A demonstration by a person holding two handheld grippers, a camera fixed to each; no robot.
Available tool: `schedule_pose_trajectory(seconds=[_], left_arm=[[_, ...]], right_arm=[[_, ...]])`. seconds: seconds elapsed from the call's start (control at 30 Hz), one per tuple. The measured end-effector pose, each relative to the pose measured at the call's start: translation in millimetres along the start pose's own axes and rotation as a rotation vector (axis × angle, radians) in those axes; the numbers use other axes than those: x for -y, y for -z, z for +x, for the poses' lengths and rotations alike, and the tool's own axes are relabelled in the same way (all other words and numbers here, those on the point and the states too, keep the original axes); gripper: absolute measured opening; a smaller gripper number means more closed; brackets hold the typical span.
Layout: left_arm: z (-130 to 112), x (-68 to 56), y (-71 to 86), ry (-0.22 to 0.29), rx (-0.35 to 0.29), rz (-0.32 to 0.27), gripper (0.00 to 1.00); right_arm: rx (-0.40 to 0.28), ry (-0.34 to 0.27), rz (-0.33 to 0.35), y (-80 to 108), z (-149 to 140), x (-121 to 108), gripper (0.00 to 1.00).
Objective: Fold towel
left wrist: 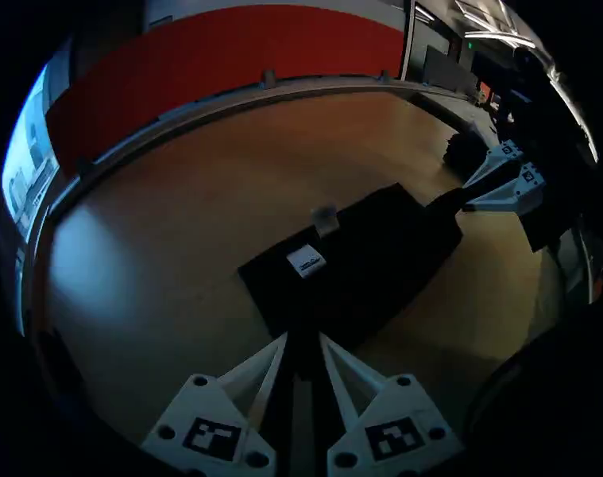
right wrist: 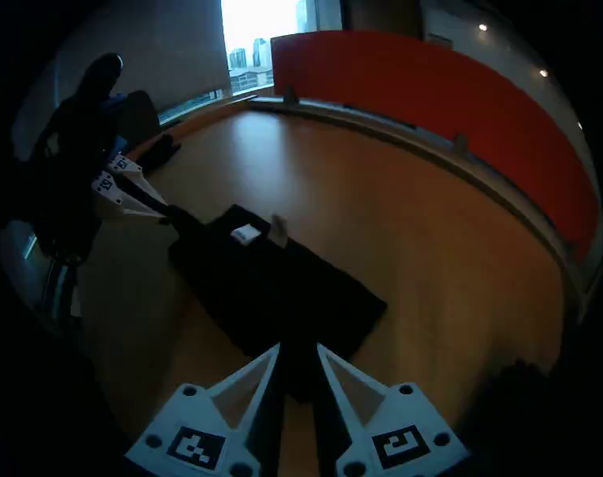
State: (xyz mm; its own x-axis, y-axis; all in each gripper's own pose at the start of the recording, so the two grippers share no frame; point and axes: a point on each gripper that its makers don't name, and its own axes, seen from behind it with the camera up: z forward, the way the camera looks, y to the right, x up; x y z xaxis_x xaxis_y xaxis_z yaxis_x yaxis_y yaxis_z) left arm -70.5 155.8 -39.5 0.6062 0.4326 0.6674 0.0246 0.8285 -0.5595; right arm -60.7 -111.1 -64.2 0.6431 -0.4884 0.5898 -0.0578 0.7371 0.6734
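At either end of the black towel [left wrist: 380, 254], along its long axis, left gripper [left wrist: 303, 339] and right gripper [right wrist: 298, 348] jaws each pinch a corner.

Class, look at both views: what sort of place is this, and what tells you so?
Probably an office: a wide wooden desk backed by a red divider, a window onto city towers, and strip lights overhead.

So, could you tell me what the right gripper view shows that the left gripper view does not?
Right gripper view: small round ceiling spots. Left gripper view: long ceiling light strips. Shared: the black towel with its white label, the wooden table, the red partition, and the left gripper and right gripper, each pinching a towel end.
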Motion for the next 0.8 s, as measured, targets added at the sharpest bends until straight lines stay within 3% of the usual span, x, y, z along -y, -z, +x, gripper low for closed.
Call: schedule_pose_trajectory(seconds=[0.4,0.67,0.8], left_arm=[[6.6,13.8,-26.1,-0.013,-0.013,0.015,0.12],[-1.2,14.3,-43.7,-0.043,0.018,0.021,0.13],[-3.1,15.7,-49.5,-0.049,0.023,0.028,0.18]], right_arm=[[0.024,-0.020,-0.022,-22.3,-4.0,-12.9,0.18],[0.047,-0.035,-0.040,-35.3,-9.8,-17.1,0.18],[0.056,-0.041,-0.046,-39.0,-12.7,-17.9,0.19]])
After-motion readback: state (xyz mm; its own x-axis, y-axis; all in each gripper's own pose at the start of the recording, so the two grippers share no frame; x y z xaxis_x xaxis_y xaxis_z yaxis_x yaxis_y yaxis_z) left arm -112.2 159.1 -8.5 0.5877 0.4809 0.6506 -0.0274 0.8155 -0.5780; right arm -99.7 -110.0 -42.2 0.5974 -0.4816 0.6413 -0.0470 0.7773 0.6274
